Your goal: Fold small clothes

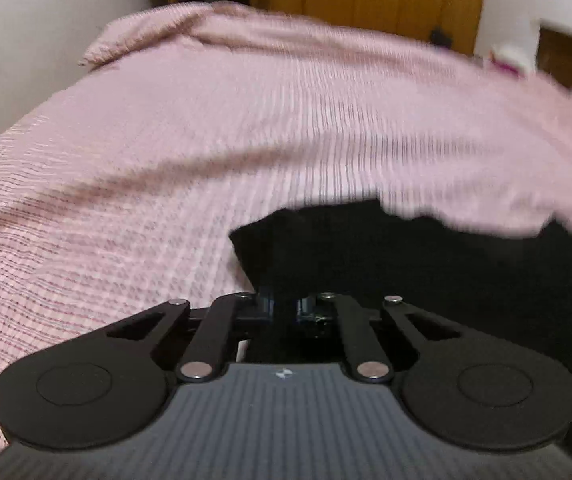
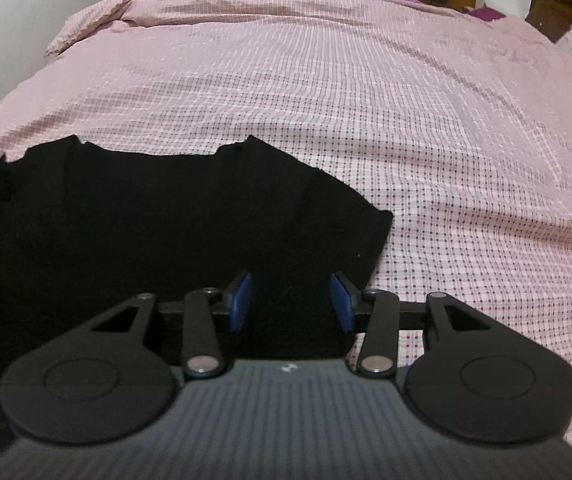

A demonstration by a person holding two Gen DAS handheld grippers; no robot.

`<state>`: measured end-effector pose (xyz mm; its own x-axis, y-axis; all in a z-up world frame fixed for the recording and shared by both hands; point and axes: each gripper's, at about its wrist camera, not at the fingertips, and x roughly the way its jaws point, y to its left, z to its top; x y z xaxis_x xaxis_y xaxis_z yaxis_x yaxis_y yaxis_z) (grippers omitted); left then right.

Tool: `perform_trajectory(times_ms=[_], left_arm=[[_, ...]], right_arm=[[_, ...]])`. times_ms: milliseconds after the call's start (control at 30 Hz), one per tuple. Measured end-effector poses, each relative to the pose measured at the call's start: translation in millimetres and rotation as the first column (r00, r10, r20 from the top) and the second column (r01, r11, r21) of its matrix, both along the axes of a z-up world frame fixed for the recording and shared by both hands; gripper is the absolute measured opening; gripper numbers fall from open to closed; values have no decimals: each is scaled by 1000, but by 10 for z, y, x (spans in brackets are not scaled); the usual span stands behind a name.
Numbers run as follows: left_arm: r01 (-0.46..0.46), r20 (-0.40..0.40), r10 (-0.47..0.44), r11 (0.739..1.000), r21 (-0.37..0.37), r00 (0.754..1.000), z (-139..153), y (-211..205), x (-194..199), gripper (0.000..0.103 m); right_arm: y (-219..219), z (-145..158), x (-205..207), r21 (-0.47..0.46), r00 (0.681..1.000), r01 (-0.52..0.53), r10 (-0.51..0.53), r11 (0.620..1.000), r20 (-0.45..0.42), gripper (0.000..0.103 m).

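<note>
The left gripper (image 1: 285, 306) is a matt black tool. Its body is a dark grey plate with fine lengthwise ribs and a small white mark near the front edge. A black teardrop-shaped arm with a round disc at its base and a slot-shaped cut-out sits at each side. Two straight black link bars run forward, each pinned by a flat silver rivet. The right gripper (image 2: 291, 300) has the same build: ribbed grey plate, white mark, black disc arms, silver rivets. Its fingers (image 2: 242, 300) carry flat blue pads on their inner faces.
</note>
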<state>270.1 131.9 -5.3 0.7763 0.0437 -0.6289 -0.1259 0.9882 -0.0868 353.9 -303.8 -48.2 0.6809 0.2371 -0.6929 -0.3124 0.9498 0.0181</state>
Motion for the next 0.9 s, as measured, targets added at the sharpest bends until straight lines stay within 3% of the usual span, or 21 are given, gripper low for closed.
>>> perform_trajectory(times_ms=[100, 233, 367, 533, 633, 800, 900], left_arm=[[-78, 45, 80, 996, -44, 996, 71, 196, 10, 10], [-141, -45, 137, 982, -125, 990, -176, 431, 160, 10], [-103, -41, 101, 994, -44, 994, -234, 351, 153, 11], [-75, -57, 73, 997, -32, 996, -78, 340, 128, 13], [-71, -67, 69, 997, -35, 995, 72, 342, -17, 18], [-36, -67, 33, 998, -44, 997, 253, 288, -371, 46], [-15, -75, 13, 999, -28, 997, 246, 225, -534, 53]], right_arm=[[41, -25, -3, -27, 1000, -2, 2, 1000, 17, 46], [105, -216, 91, -74, 1000, 14, -15, 997, -14, 46], [94, -290, 134, -39, 999, 37, -37, 999, -8, 47], [84, -201, 115, -32, 999, 44, -44, 999, -3, 48], [49, -97, 8, 0, 998, 58, -58, 998, 24, 48], [53, 32, -250, 39, 996, 53, -56, 998, 71, 48], [70, 18, -353, 56, 997, 45, -48, 997, 67, 48]])
